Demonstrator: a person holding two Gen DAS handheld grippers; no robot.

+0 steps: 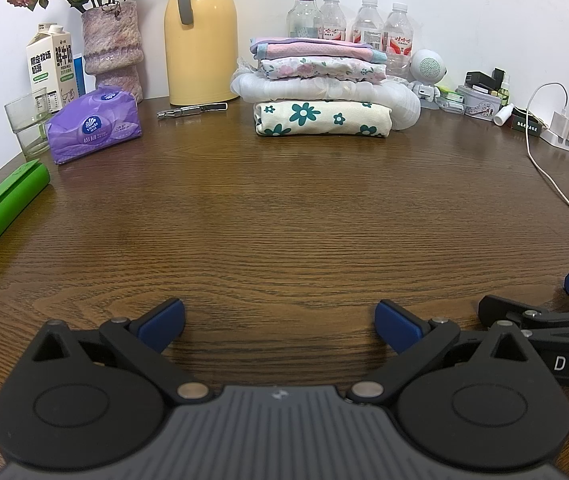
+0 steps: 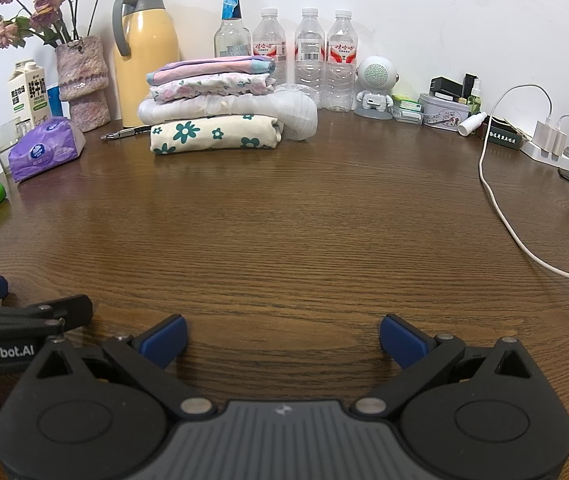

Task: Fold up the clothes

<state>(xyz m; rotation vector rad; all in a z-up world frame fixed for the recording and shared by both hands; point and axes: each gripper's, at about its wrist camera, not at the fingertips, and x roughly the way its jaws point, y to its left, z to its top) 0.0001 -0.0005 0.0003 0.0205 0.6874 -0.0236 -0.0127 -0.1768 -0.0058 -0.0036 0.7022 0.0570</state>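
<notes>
Dark wood-grain desk (image 1: pixel 284 208), matte and bare at centre. At 12 o'clock, stack of folded clothes (image 1: pixel 320 92): cream cotton with teal flowers lowest, then white gauzy fabric, pale floral print, pink-and-lilac knit on top. At 11 o'clock, glossy yellow thermos jug (image 1: pixel 200 40), fuzzy mauve vase (image 1: pixel 112 48) holding dried roses, milk carton (image 1: pixel 48 64), empty glass tumbler (image 1: pixel 28 124), soft purple tissue pack (image 1: pixel 94 128). Behind the stack, clear bottles (image 2: pixel 308 60), seemingly empty. Left gripper (image 1: pixel 280 322) and right gripper (image 2: pixel 284 338) wide open, blue pads apart, holding nothing, side by side at 6 o'clock.
</notes>
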